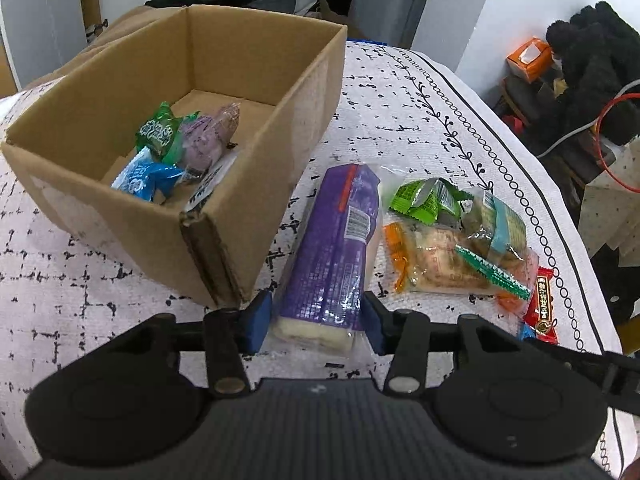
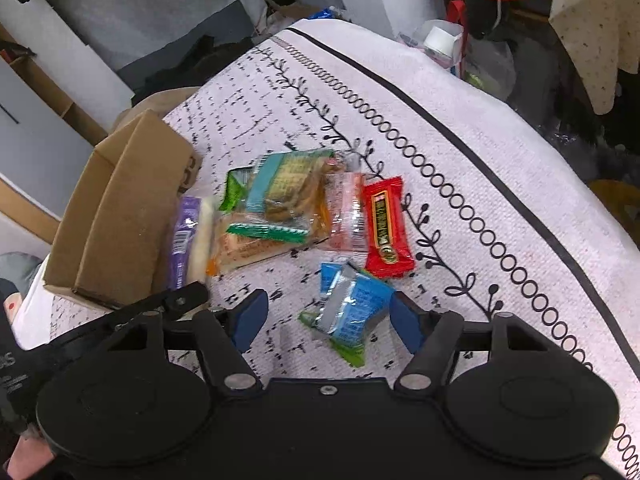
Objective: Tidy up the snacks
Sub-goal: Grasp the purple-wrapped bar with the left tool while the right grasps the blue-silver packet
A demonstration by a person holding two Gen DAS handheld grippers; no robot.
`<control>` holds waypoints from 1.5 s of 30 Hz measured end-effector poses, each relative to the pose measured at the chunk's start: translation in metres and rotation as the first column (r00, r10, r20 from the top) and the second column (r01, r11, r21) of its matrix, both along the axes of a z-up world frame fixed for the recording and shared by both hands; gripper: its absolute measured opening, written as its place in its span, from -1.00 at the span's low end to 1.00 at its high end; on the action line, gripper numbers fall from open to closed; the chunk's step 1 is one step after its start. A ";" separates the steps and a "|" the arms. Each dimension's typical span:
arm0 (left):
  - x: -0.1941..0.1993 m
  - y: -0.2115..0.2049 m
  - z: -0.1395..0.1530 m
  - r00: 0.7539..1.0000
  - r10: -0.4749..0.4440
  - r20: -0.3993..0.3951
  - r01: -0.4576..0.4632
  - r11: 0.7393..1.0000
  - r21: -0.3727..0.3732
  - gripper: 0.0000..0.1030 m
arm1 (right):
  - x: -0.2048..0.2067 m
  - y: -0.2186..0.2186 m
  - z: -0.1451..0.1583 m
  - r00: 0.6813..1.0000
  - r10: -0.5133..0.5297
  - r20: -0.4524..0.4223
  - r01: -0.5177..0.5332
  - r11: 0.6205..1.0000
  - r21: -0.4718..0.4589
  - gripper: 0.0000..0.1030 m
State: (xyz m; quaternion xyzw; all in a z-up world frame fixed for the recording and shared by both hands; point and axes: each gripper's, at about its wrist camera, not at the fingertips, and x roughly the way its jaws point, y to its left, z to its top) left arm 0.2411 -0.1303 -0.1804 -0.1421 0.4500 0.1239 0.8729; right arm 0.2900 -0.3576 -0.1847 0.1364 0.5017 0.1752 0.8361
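Left gripper (image 1: 316,322) low over the tabletop (image 1: 400,112), jaws apart on either side of the near end of a long purple packet (image 1: 336,248), blue pads just beside its sides, contact hard to tell. Ahead and left of the jaws, an open cardboard box (image 1: 256,76) holding a green packet (image 1: 157,132), a pale purple packet (image 1: 206,142) and a blue packet (image 1: 146,180). Ahead and right of the jaws, a loose heap: a bright green packet (image 1: 424,200) and clear bags of biscuits (image 1: 460,256), with a red bar (image 1: 542,308) at the far right.

Right gripper (image 2: 326,320) also low, jaws wide apart around a small blue and silver packet (image 2: 350,312) lying flat, right pad just beside it, left pad clear of it. Straight ahead, the red bar (image 2: 386,228) and a pink packet (image 2: 348,216); ahead and left, the biscuit heap, purple packet and box.
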 end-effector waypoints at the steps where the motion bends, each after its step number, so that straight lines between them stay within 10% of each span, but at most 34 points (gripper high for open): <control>1: -0.001 -0.001 0.001 1.000 -0.001 -0.001 0.001 1.000 0.001 -0.14 | 0.001 -0.001 -0.002 1.000 -0.005 -0.010 0.005 1.000 0.000 0.03; 16: -0.032 -0.004 0.012 0.997 -0.012 -0.079 0.010 1.000 -0.027 -0.18 | -0.001 0.006 -0.011 0.999 0.007 -0.050 -0.009 0.999 -0.040 -0.33; 26: -0.039 -0.007 0.015 0.990 -0.088 -0.113 0.086 0.996 -0.018 -0.06 | -0.020 -0.005 0.002 1.000 0.000 -0.029 -0.001 0.998 -0.058 -0.30; 30: -0.033 -0.010 0.013 0.989 -0.092 -0.112 0.097 0.994 0.040 0.10 | -0.020 -0.005 0.001 1.000 -0.007 -0.024 0.006 0.998 -0.063 0.03; 45: -0.009 -0.007 -0.005 0.987 -0.096 -0.128 0.098 0.995 0.008 0.12 | -0.005 0.012 -0.014 0.998 0.030 -0.053 -0.037 0.992 -0.119 -0.12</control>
